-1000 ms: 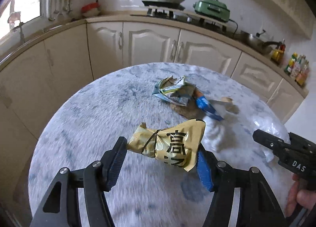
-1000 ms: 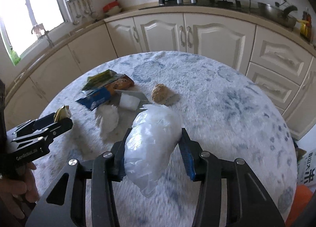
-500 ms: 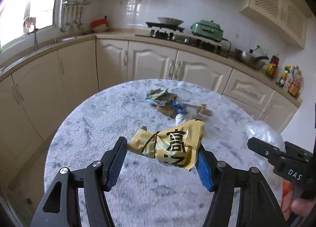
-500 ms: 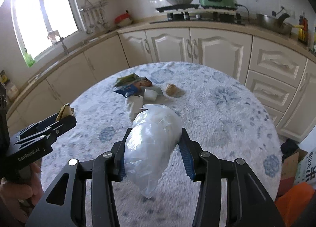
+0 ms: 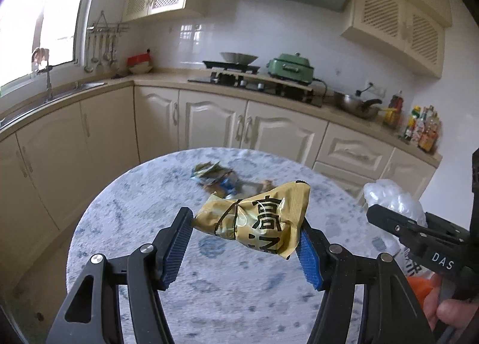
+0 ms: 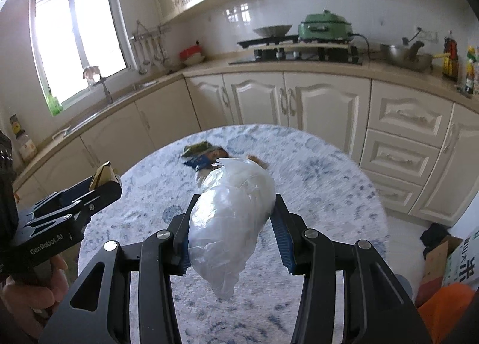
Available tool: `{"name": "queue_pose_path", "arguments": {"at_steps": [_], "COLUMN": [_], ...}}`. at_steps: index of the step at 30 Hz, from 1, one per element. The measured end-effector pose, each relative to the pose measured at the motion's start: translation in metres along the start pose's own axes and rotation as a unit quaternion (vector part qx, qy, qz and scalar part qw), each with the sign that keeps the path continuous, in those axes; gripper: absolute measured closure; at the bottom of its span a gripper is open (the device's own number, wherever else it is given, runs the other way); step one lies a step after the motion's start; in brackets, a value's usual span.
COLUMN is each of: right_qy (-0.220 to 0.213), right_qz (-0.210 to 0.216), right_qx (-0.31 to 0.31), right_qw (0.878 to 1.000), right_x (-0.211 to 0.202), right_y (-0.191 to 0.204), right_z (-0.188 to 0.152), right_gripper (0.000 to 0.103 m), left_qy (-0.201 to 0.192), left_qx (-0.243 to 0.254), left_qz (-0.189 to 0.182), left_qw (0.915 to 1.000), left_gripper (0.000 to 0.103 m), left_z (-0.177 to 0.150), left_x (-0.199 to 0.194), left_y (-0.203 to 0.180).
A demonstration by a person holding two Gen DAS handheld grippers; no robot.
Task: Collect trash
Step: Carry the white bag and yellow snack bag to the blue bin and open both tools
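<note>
Yellow wrapper (image 5: 254,224), twisted and tied with a dark band, is clamped between the left gripper (image 5: 244,242) pads, jaws about half open around it, held in the air above the near part of the round table (image 5: 143,194). Crumpled clear plastic bag (image 6: 232,218) sits pinched in the right gripper (image 6: 232,233), jaws narrower, bag tail hanging below the pads, also clear of the tabletop. More trash (image 6: 203,157), wrappers and scraps, lies in a loose pile toward the table's far edge, kitchen cabinets (image 6: 287,101) behind.

Step in hand, as I read it: both pieces picked up and being carried off. No bin visible; an orange thing (image 6: 443,305) and boxes show at lower right past the table's edge, can't tell what they are. Next move calls for finding the drop point, keeping both grips firm, releasing there, then returning for the far pile.
</note>
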State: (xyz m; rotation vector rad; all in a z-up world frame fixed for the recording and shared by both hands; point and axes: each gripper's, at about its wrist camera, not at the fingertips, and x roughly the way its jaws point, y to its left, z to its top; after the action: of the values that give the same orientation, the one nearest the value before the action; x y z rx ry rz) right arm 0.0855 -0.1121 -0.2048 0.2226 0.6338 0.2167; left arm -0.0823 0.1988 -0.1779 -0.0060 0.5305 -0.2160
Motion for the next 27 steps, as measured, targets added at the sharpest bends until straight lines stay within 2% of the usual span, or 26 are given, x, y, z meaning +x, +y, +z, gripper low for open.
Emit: {"name": "queue_pose_path", "arguments": {"at_steps": [8,13,20,27], "right_qy": [-0.04,-0.057,-0.064,-0.055], "right_qz": [-0.037,-0.07,-0.127,-0.184], "right_qx": [0.019,0.037,0.073,0.12], "right_qw": [0.998,0.995,0.987,0.974], "right_x": [-0.045,-0.069,-0.093,-0.111], "right_y": [-0.042,-0.077,-0.141,-0.211], "right_z": [0.01,0.011,0.0,-0.024], "right_gripper": [0.057,0.057,0.057,0.057], "left_qy": [-0.024,-0.027,-0.018,0.021], "left_qx": [0.015,0.032,0.067,0.109], "left_qz": [-0.034,-0.062,-0.113,-0.177], "left_qw": [0.999,0.9972,0.9912,0.9779], "left_gripper": [0.042,0.042,0.042,0.042], "left_z": [0.01,0.014,0.023,0.033], "left_x": [-0.01,-0.001,0.031,0.088], "left_y": [-0.045,-0.084,-0.15,-0.229]}}
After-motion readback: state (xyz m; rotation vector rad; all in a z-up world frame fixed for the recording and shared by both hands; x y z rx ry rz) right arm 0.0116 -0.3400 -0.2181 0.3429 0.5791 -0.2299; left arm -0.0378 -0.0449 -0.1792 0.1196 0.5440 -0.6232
